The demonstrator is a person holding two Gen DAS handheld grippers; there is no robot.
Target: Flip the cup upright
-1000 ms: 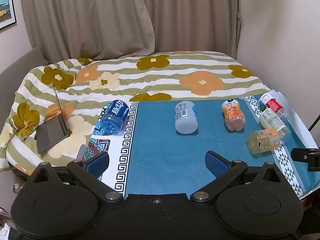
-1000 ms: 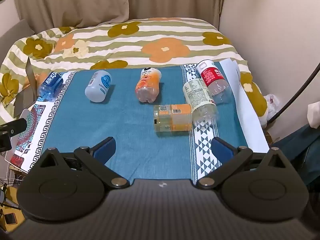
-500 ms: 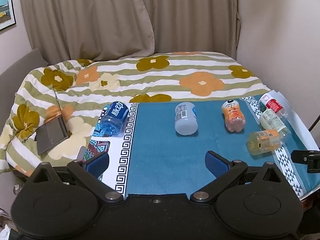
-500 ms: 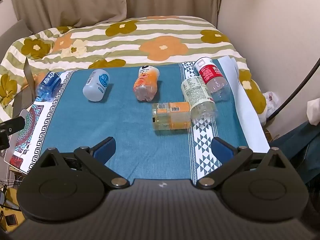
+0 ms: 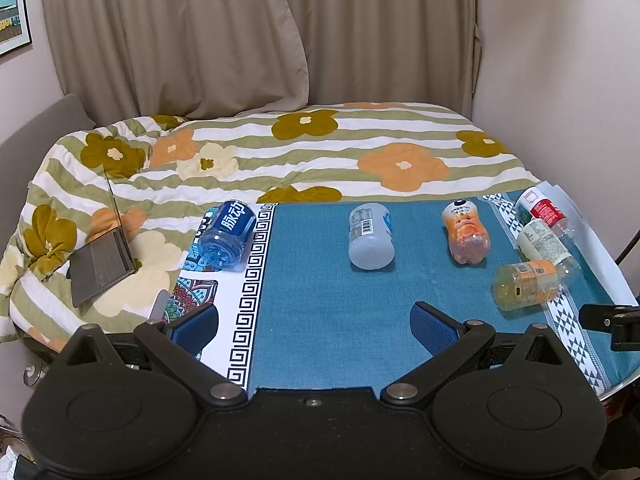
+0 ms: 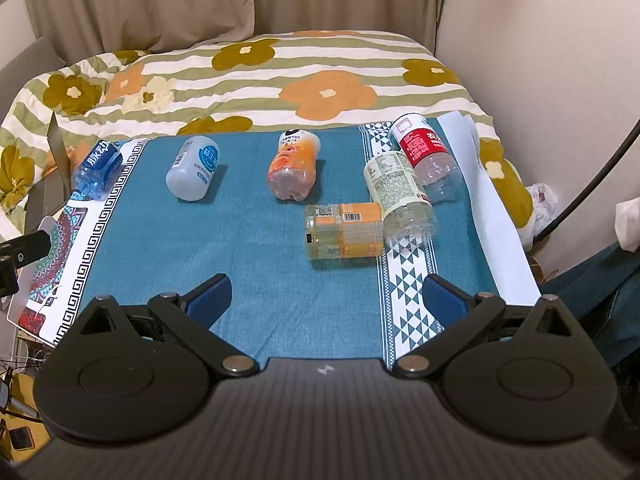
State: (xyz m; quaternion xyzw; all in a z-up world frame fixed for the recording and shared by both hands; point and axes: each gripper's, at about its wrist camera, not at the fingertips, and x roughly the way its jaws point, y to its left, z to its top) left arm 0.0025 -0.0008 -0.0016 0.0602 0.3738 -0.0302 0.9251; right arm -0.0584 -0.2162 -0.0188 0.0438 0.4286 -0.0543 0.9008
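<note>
Several cut-bottle cups lie on their sides on a blue cloth (image 5: pixel 332 292): a blue one (image 5: pixel 227 234) (image 6: pixel 97 170) at the left, a white one (image 5: pixel 371 236) (image 6: pixel 193 173), an orange one (image 5: pixel 466 232) (image 6: pixel 294 170), a yellow one (image 5: pixel 524 285) (image 6: pixel 345 230), a white-labelled one (image 5: pixel 545 243) (image 6: pixel 402 194) and a red-labelled one (image 5: pixel 542 210) (image 6: pixel 424 154) at the right. My left gripper (image 5: pixel 315 326) is open and empty near the front edge. My right gripper (image 6: pixel 326 296) is open and empty, in front of the yellow cup.
A floral striped quilt (image 5: pixel 304 152) covers the bed behind the cloth. An open laptop (image 5: pixel 105 258) lies on it at the left. A wall and a black cable (image 6: pixel 588 184) are on the right. Curtains hang behind.
Both grippers have drawn back and up slightly; the cups sit a little farther off in both views. No cup has moved.
</note>
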